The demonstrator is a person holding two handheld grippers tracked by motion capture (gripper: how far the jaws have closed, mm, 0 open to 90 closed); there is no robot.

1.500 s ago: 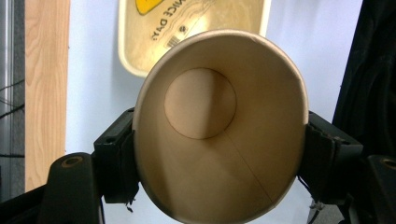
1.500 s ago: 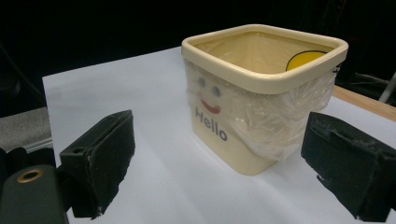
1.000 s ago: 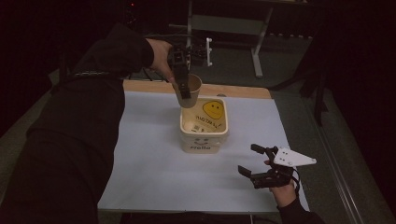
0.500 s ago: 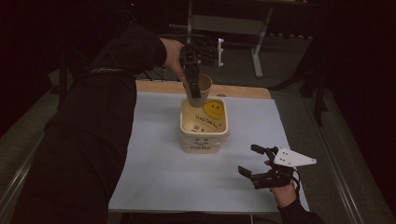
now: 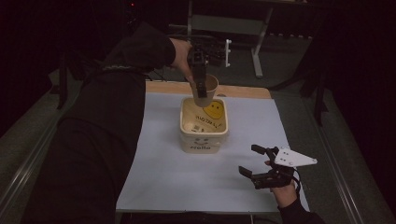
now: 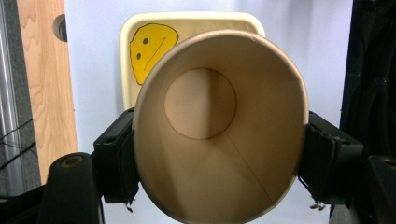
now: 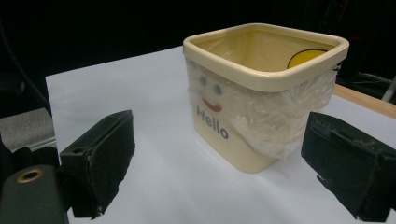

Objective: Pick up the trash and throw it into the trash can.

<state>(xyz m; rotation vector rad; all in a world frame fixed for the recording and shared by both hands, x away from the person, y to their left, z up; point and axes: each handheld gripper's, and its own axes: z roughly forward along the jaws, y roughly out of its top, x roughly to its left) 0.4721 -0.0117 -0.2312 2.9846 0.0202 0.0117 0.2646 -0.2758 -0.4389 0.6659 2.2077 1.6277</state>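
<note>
Since the earlier frame, the left tool has carried the paper cup, gripped between its jaws, rightward over the far rim of the cream tub. Near the tabletop's front right corner, the right tool rests with jaws open and empty.

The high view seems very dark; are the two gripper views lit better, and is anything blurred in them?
High view: dim, the surroundings near black, only the sheet and bin stand out. Left gripper view: bright, the cup sharp, with a soft shadow inside. Right gripper view: bin sharp, glare on its plastic wrap, near tongs slightly soft.

Paper cup rim cut off below
</note>
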